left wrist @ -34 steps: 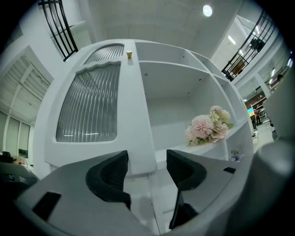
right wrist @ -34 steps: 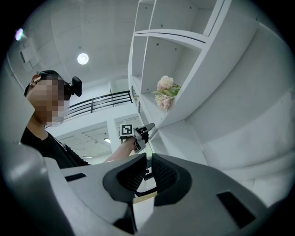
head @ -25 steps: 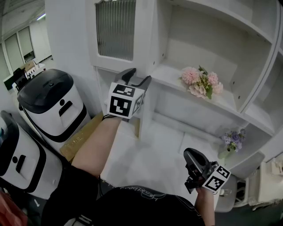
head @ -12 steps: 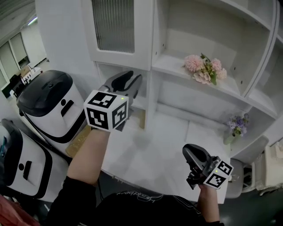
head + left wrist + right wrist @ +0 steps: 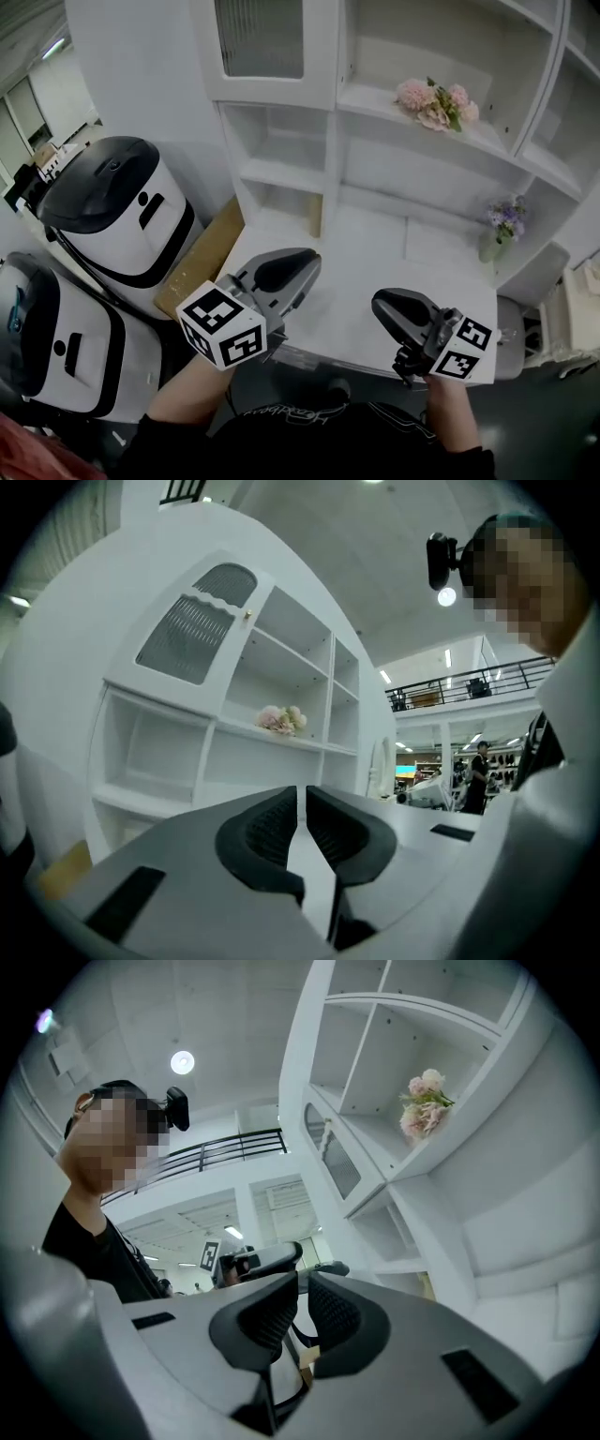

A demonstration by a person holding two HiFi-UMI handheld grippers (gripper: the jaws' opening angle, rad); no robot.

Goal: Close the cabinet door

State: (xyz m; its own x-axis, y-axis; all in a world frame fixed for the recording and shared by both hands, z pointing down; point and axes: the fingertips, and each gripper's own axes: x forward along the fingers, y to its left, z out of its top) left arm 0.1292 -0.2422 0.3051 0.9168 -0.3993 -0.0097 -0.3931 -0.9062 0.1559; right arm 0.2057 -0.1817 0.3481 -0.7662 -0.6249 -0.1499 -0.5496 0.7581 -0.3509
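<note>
Left gripper [image 5: 279,274], jaws just closing nearly together on nothing, is held at the front edge of the counter [image 5: 370,246], beside the pinched-shut, empty right gripper [image 5: 398,311]. Door [image 5: 272,47] is seen flush at the upper left of the cabinet [image 5: 335,131]; grippers are best kept clear of it.

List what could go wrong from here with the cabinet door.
The cabinet door looks shut, but nothing holds it; unlatched, it might swing open. The left gripper, its jaws having just closed further on nothing, and the right gripper hang near the desk edge; a careless swing might knock it.
</note>
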